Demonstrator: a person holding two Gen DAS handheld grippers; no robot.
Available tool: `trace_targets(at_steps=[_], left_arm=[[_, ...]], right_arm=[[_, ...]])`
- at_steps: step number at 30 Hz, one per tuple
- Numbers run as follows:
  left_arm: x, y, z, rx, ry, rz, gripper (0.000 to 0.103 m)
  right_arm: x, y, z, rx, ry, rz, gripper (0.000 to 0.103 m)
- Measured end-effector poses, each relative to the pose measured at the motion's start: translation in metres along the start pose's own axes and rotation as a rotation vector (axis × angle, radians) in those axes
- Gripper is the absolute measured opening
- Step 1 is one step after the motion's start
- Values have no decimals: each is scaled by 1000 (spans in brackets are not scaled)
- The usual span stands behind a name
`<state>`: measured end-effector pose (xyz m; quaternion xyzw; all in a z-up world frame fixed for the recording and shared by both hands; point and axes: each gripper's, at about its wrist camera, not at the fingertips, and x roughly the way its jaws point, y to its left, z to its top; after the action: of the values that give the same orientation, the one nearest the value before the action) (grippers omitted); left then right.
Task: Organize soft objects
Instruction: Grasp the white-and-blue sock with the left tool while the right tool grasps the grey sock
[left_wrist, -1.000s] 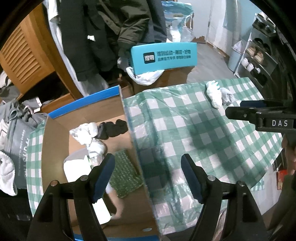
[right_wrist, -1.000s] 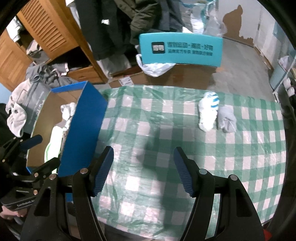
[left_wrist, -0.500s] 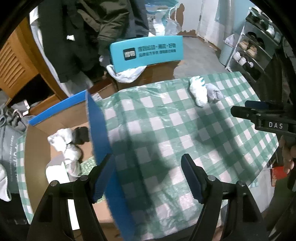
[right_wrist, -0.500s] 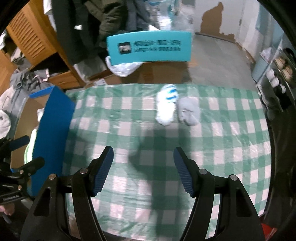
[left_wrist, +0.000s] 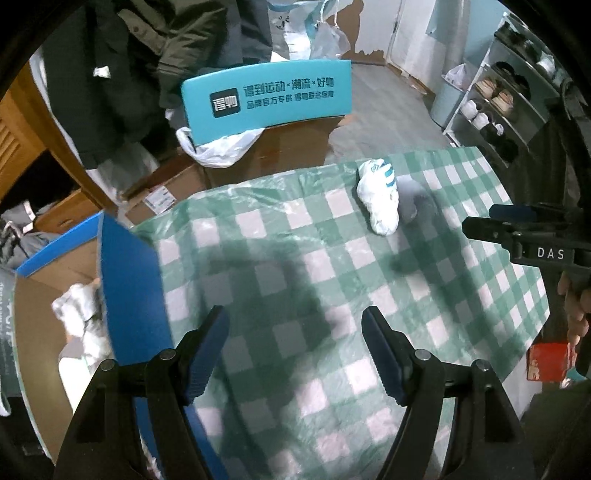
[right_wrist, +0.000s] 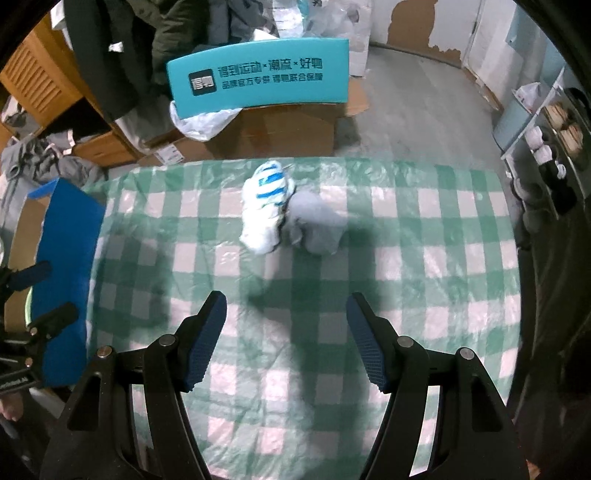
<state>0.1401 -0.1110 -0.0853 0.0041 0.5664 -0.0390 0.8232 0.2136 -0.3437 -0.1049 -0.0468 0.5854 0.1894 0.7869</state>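
A white sock bundle with blue stripes (right_wrist: 266, 208) lies on the green checked tablecloth (right_wrist: 406, 258), touching a grey sock bundle (right_wrist: 317, 229) on its right. Both also show in the left wrist view, white (left_wrist: 378, 197) and grey (left_wrist: 412, 201). My right gripper (right_wrist: 286, 339) is open and empty, above the cloth just short of the two bundles. My left gripper (left_wrist: 295, 354) is open and empty, over the cloth beside the blue box (left_wrist: 129, 280). Several white sock bundles (left_wrist: 79, 314) lie in that box.
The blue box wall (right_wrist: 66, 266) stands at the table's left edge. A teal-lidded cardboard box (right_wrist: 258, 79) sits on the floor beyond the table. Dark coats (left_wrist: 147, 55) hang behind it. A shoe rack (left_wrist: 509, 103) stands at the right.
Both grippers have moved right and forward, away from the box and toward the two sock bundles, which now look closer. Both stay open.
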Motion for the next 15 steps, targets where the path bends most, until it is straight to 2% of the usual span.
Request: trace_targets(at_steps=[7, 15], left_arm=[[34, -3, 32, -31, 23, -26, 78], [66, -7, 66, -63, 14, -56, 78]], right_arm=[[29, -13, 31, -2, 25, 16, 68], [63, -23, 48, 9, 59, 6, 68]])
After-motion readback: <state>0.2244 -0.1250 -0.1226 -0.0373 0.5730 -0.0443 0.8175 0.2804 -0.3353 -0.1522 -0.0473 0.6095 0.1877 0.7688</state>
